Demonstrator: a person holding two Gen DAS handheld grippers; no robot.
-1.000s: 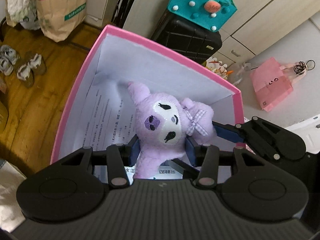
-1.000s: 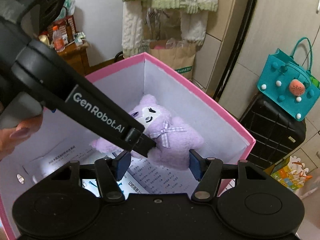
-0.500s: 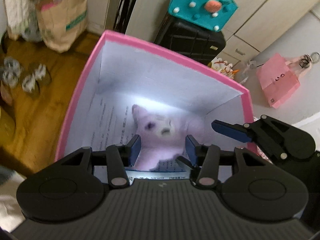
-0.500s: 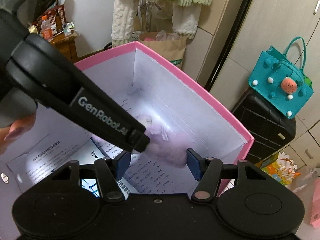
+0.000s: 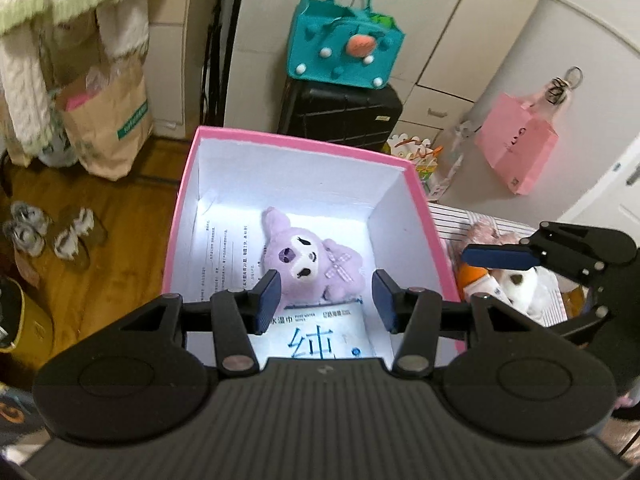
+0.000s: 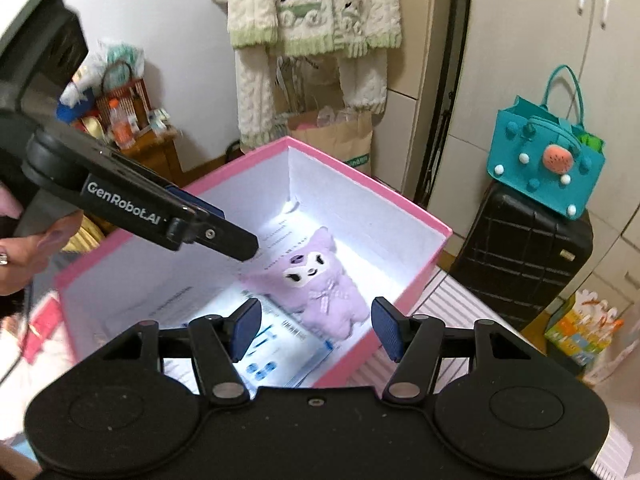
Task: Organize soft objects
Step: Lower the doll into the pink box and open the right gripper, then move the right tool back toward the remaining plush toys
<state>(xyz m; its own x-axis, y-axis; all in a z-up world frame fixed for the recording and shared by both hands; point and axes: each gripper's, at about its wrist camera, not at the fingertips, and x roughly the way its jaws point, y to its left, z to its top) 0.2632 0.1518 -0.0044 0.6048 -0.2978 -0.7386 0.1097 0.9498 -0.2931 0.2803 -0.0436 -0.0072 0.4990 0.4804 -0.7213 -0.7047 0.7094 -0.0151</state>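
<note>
**Purple plush lies inside the pink box**

The purple plush (image 5: 310, 262) lies face up on the floor of the pink box (image 5: 178, 216), at the centre of the left wrist frame, on printed paper. It has a white face with dark eyes, one long ear pointing to the upper left and a checked bow on its chest. More plush toys (image 5: 516, 280) lie outside the box at the right edge.

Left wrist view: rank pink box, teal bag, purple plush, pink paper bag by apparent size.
1. pink box, largest by far.
2. teal bag.
3. pink paper bag, not far behind the teal bag.
4. purple plush, close to the paper bag; it lies nearer the camera, so true order is unsure.
</note>
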